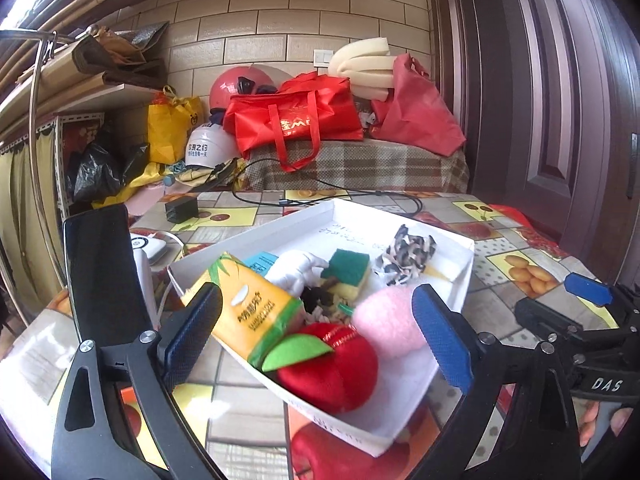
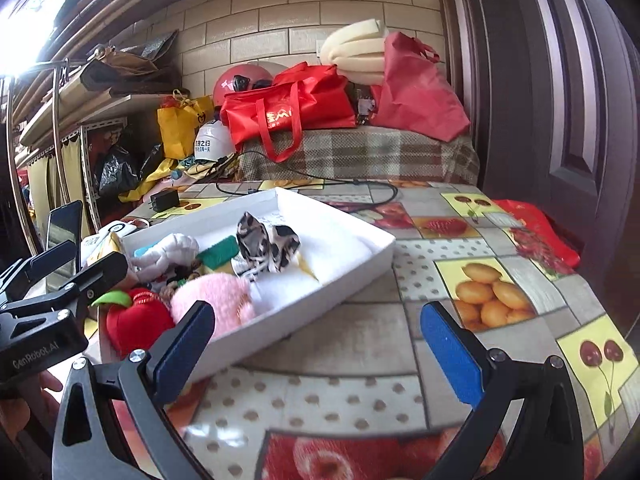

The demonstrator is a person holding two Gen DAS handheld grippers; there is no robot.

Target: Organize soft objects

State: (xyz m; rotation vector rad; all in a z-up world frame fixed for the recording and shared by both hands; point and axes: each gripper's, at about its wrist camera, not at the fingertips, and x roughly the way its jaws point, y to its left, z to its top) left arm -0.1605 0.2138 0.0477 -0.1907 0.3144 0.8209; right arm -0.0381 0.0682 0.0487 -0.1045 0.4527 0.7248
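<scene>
The left gripper [image 1: 316, 320] hangs over the near end of the white box [image 1: 460, 280] with its fingers spread wide and nothing between them; the plush apple [image 1: 332, 372], the pink puff [image 1: 390, 322] and the yellow tissue pack [image 1: 256, 312] lie in the gap below it. The right gripper [image 2: 316, 344] is likewise spread and empty, hovering over the fruit-print tablecloth [image 2: 480, 280] just beside the box's near wall. Inside the box, further back, sit a white stuffed toy [image 1: 298, 272], a green and yellow sponge [image 1: 348, 274], a small dark tangle that I cannot identify, and a black-and-white patterned cloth [image 1: 404, 256]; the far corner of the box is bare. As a judgement, the gathering looks mostly done: every soft thing visible on this table is already in the box, and no loose soft item lies on the cloth around it. What may be left is tidying the pile, since the items crowd the near end and the tissue pack leans over the rim. A phone [image 1: 100, 272], a charger [image 1: 181, 209] and a cable [image 1: 320, 196] lie on the table outside the box.
</scene>
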